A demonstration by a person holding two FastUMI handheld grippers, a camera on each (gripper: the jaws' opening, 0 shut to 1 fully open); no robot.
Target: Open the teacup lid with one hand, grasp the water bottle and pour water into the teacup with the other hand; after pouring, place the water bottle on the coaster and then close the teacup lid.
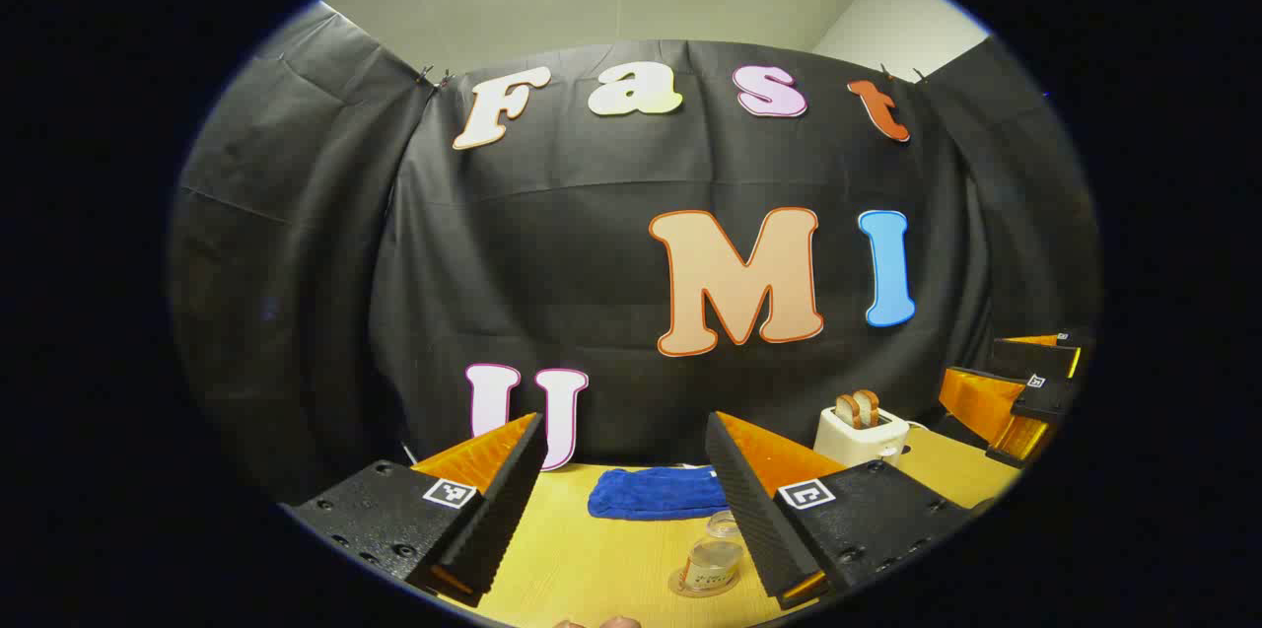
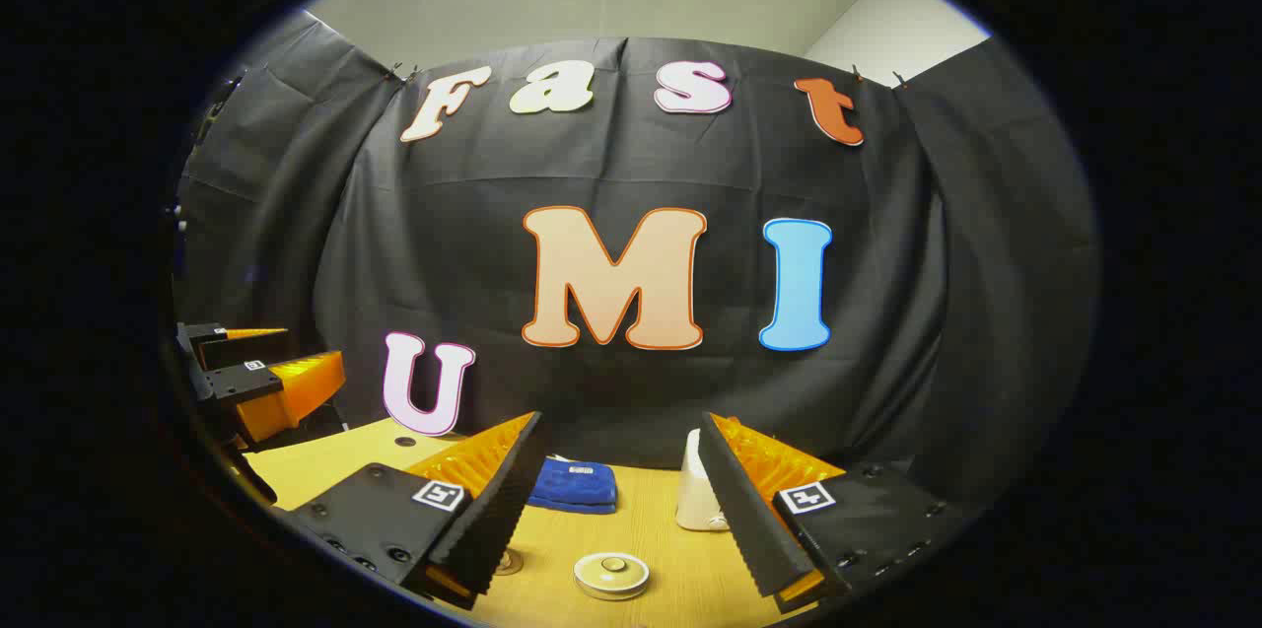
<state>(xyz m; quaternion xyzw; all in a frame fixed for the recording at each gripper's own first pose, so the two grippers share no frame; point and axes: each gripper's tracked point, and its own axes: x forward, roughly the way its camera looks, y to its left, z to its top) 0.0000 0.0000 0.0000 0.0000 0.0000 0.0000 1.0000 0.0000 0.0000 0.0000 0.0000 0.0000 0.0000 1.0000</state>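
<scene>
Teacup lid work had not yet begun, judging by how things lay. The wooden table [image 2: 680, 569] carried everything, with a white toaster [image 1: 860, 433] holding bread slices near the back and a folded blue cloth [image 1: 656, 492] beside it. The left gripper [image 1: 625, 500] hung above the table with its fingers spread wide and nothing between them; the right gripper [image 2: 619, 500] was likewise wide and empty. In the left gripper view a clear container with a label, probably the water bottle [image 1: 712, 564], lay low between the fingers, near the right finger, resting on what looked like a round coaster [image 1: 690, 587]. In the right gripper view a pale round lid with a small knob [image 2: 611, 575], likely the teacup's, sat on the table just ahead of the fingers; the cup under it could not be made out.

To lift that lid well, the right gripper would need to come down centred over the knob, close both fingers squarely on it, and raise it straight up without tilting, so the cup stayed put. The smallest thing, a round disc [image 2: 507, 562], sat by the left finger.
</scene>
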